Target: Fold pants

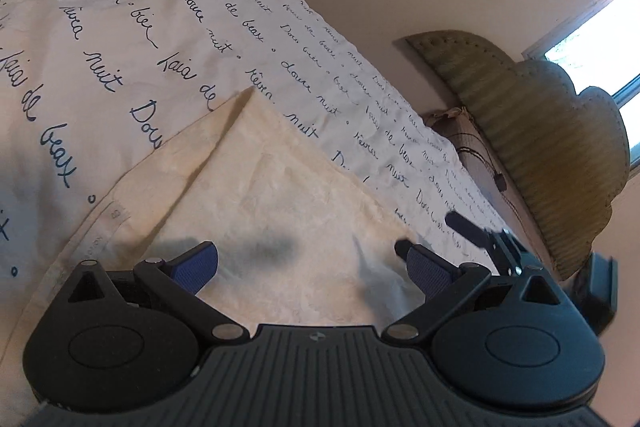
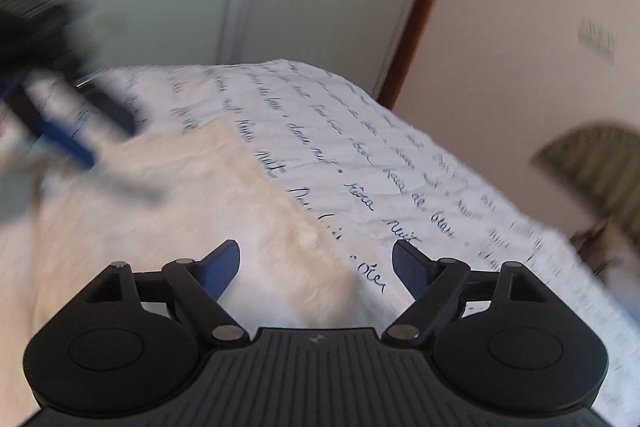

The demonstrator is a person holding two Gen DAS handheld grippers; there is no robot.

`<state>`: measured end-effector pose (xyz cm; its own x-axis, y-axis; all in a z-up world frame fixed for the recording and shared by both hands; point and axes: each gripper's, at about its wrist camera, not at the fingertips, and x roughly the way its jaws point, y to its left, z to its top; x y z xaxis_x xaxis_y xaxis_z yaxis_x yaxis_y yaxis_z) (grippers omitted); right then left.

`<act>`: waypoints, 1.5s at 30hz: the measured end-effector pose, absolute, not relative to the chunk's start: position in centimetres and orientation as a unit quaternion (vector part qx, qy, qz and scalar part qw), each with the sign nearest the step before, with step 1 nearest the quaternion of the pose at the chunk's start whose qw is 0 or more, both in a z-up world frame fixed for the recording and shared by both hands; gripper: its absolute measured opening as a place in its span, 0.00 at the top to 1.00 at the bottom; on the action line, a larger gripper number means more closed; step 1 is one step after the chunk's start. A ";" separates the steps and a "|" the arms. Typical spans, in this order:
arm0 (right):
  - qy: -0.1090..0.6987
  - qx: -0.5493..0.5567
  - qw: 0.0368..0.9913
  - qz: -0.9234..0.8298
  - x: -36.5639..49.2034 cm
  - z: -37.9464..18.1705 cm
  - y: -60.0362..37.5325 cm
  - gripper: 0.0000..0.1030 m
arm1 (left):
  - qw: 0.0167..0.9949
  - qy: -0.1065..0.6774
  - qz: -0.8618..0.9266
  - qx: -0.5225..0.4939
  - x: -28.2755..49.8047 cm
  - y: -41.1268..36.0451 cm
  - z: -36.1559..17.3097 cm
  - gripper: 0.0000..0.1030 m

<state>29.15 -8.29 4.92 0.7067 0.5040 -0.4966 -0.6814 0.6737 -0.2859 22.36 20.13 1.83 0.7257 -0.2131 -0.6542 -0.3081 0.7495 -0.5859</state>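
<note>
Underneath, script-printed bedsheet (image 1: 120,39); cream pants (image 1: 280,195) flat; both claws (image 1: 308,263) (image 2: 316,263) agape, empty; headboard (image 1: 560,131) against wall.

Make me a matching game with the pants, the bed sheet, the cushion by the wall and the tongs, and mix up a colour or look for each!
Things:
1. pants
2. bed sheet
3. cushion
4. left tongs

Looks:
A. olive green with ribbed lines
B. black arms with blue pads, standing wide open
C. plain cream, lying folded on the bed
D. white with dark blue handwriting all over

Right pairs: 1-C, 2-D, 3-A, 4-B
</note>
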 end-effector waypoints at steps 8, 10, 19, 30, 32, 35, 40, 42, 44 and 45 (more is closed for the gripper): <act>0.290 -0.127 0.881 0.352 35.4 1.1 -8.1 0.80 | 0.849 0.369 0.026 -0.378 23.0 22.7 1.8 0.01; 0.245 -0.194 0.884 0.347 32.6 1.3 -7.4 0.90 | 0.839 0.374 0.013 -0.396 24.0 22.9 1.8 0.01; 0.040 -0.512 0.807 0.290 20.6 -2.1 -3.9 0.91 | 0.749 0.418 -0.018 -0.513 31.5 23.1 0.4 0.03; 0.035 -0.504 0.812 0.290 20.5 -2.6 -4.3 0.91 | 0.697 0.453 -0.013 -0.556 34.7 22.7 -2.8 0.83; 0.035 -0.500 0.815 0.290 20.3 -2.5 -4.5 0.91 | 0.716 0.448 -0.012 -0.536 34.2 22.3 -2.5 0.95; 0.034 -0.497 0.817 0.291 19.9 -2.4 -4.6 0.91 | 0.758 0.426 -0.016 -0.494 32.6 21.3 -1.1 0.97; 0.033 -0.499 0.819 0.281 18.4 -1.9 -5.9 0.89 | 0.836 0.375 -0.050 -0.398 26.1 18.3 2.3 0.97; 0.033 -0.514 0.814 0.268 17.9 -2.0 -6.6 0.88 | 0.852 0.359 -0.060 -0.376 23.7 17.4 2.9 0.97; 0.031 -0.516 0.815 0.262 17.6 -1.9 -7.7 0.81 | 0.870 0.339 -0.059 -0.352 21.4 16.2 3.2 0.97; 0.035 -0.518 0.817 0.253 17.7 -1.8 -8.2 0.71 | 0.882 0.325 -0.054 -0.338 20.2 15.7 3.4 0.97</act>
<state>17.71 -8.24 -1.76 0.8698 0.3762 -0.3192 -0.4491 0.3359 -0.8279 20.23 15.74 3.38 0.7833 -0.3155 -0.5357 -0.1235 0.7655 -0.6315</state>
